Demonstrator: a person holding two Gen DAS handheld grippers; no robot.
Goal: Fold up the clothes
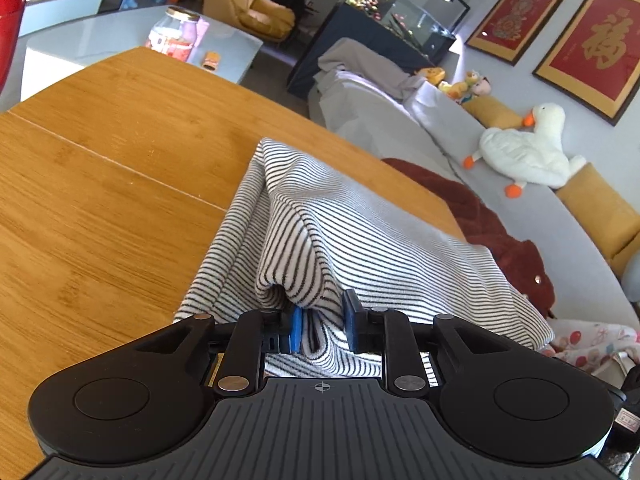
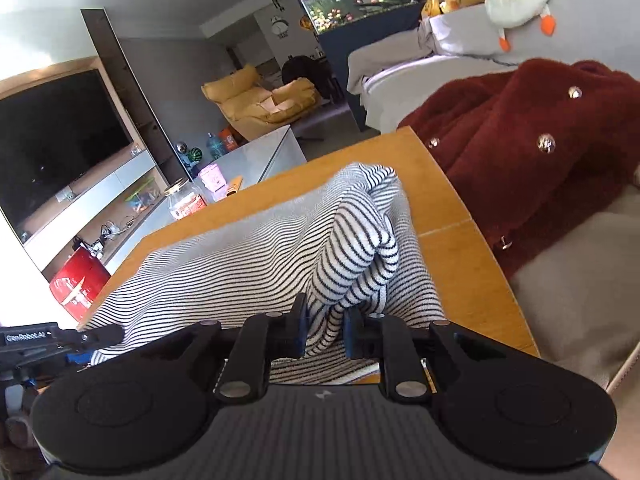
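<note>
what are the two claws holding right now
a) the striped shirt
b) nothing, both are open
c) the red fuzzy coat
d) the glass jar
a: the left claw and the right claw each pinch a bunched fold of the striped shirt above the wooden table, while the red coat lies untouched on the sofa and the jar stands on the far table.

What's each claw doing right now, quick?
Left claw: closed on a bunch of the striped shirt.
Right claw: closed on another bunch of the shirt.
</note>
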